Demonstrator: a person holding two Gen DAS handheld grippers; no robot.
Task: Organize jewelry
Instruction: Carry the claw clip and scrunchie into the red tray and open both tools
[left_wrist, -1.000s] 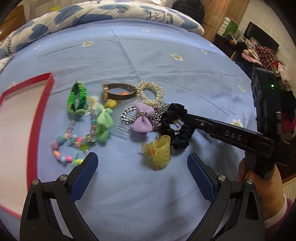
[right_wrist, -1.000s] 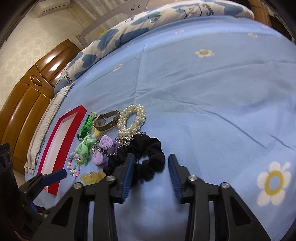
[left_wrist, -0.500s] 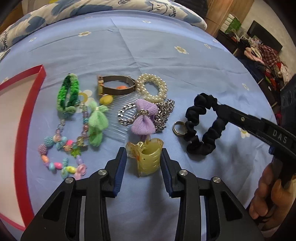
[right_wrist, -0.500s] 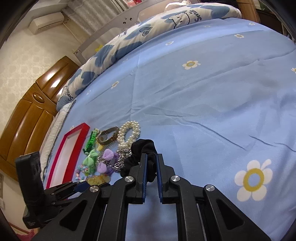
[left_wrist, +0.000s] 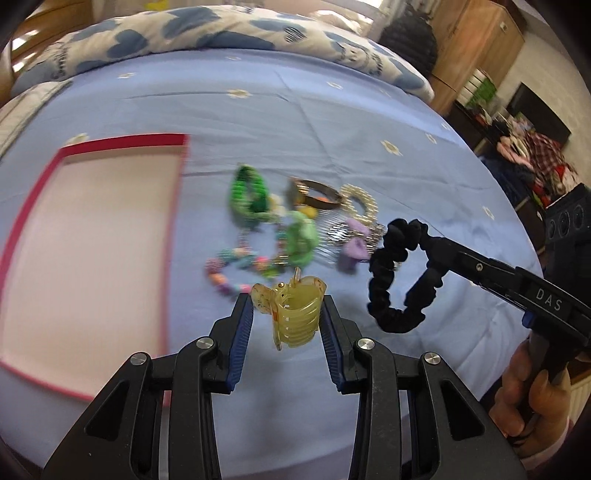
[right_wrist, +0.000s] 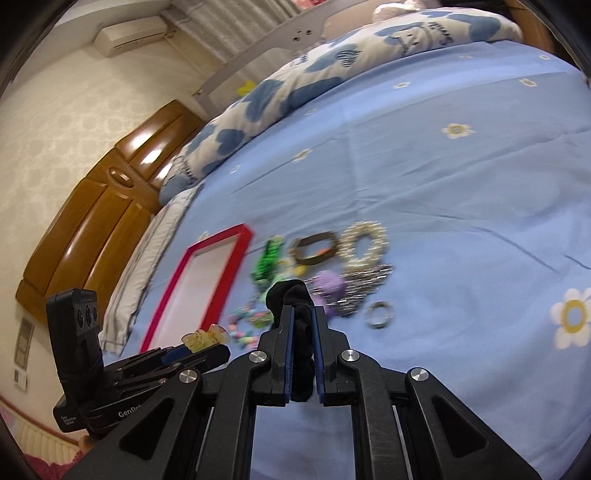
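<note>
**Both grippers lifted with a piece each**

The left gripper (left_wrist: 288, 314) is clamped on the translucent yellow plastic claw clip (left_wrist: 293, 314), held above the blue flowered bedsheet (left_wrist: 332, 110); the right gripper (right_wrist: 303, 317) pinches the black fabric scrunchie (left_wrist: 402, 273), which hangs clear of the sheet; the remaining jewellery pile (left_wrist: 295, 221) lies blurred just beside the red-rimmed pale pink tray (left_wrist: 177, 206); a silver ring (right_wrist: 379, 314) sits apart.
</note>
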